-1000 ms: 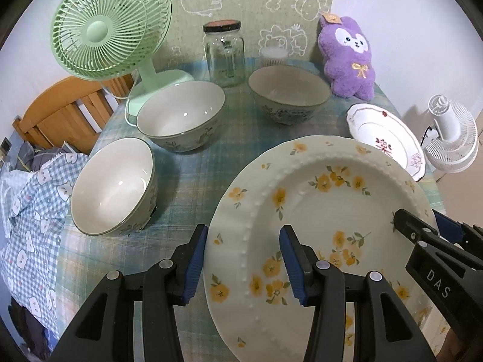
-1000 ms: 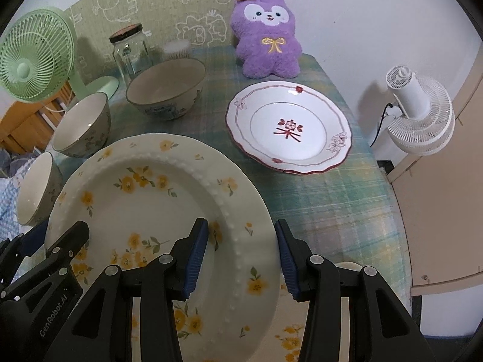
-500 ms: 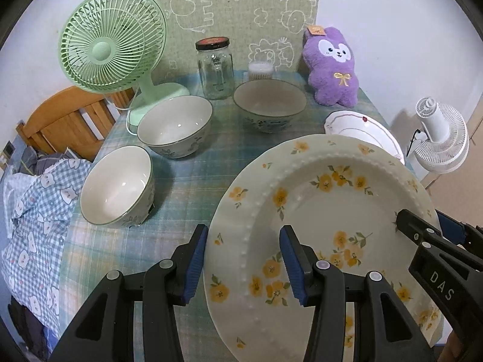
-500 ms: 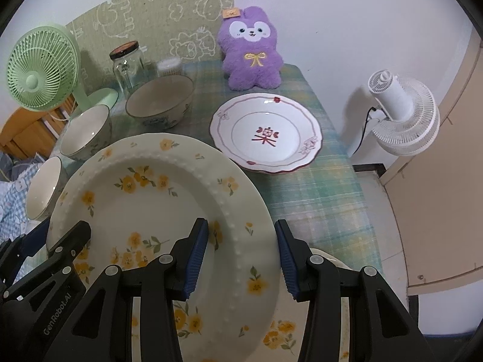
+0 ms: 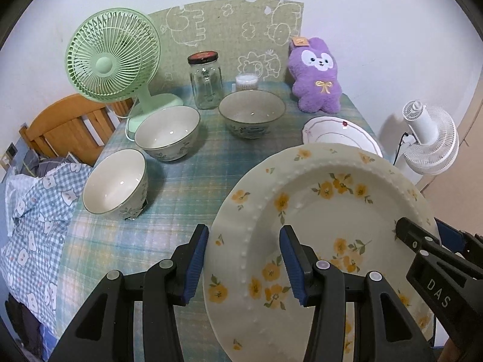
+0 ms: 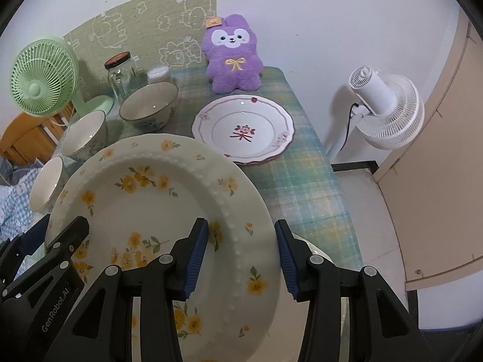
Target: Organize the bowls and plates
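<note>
Change since a second ago — the yellow-flowered plate [image 5: 326, 229] sits higher above the table [image 5: 193, 187], and both views take in more of the cloth, wall and floor; the bowls look smaller and farther off. Grip unchanged on both sides.

Left gripper [image 5: 244, 259]: jaws about half open, clamped over the plate's left rim, one blue pad under the edge, one on the beaded inner face. Right gripper [image 6: 241, 255]: same half-open set, clamped over the plate's right rim. The plate hangs between the two, tilted, clear of the cloth. In the right view a further pale rim [image 6: 320, 259] shows just under it at the near table edge; what it is cannot be told.

Table: green-and-blue plaid cloth. On it —
- three bowls [image 5: 116, 184], [image 5: 167, 132], [image 5: 252, 114], upright, apart, in an arc on the left and at the back;
- red-trimmed plate [image 6: 243, 128], flat, at the right, in front of the purple plush [image 6: 231, 52];
- glass jar [image 5: 205, 80] with a dark lid, and a small white tub [image 5: 247, 82] beside it;
- green fan [image 5: 113, 60] at the back left corner.

Room: white wall with a green doodle-print sheet [image 5: 235, 33] behind the table; wooden chair [image 5: 69, 129] and blue checked fabric [image 5: 33, 226] at the left; white fan [image 6: 383, 105] on the floor at the right, beside a beige panel [image 6: 437, 166].
</note>
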Demonstrator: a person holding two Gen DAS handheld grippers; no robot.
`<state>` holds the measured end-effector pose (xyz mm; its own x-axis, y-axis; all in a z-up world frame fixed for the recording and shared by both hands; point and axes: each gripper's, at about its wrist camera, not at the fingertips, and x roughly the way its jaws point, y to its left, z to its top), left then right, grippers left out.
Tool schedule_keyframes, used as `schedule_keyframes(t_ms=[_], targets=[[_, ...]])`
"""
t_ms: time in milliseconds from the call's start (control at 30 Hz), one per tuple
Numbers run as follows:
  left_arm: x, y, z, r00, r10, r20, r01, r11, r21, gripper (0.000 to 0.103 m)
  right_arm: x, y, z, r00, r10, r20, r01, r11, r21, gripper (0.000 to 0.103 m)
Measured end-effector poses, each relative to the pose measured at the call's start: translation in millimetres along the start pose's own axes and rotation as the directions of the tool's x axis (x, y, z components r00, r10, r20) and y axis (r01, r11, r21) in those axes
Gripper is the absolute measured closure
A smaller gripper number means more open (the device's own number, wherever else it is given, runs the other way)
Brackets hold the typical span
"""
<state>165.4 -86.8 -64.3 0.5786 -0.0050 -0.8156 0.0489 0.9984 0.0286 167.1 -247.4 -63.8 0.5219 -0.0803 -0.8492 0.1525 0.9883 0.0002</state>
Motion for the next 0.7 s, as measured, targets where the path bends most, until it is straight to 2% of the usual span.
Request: schedule_keyframes(t_ms=[700], targets=[[-12, -48, -30, 0.999, -0.025, -0.019, 0.026, 0.999, 0.028, 0.054, -12, -51, -32, 0.999, -0.032, -0.006, 0.032, 0.999, 0.017, 0.054]])
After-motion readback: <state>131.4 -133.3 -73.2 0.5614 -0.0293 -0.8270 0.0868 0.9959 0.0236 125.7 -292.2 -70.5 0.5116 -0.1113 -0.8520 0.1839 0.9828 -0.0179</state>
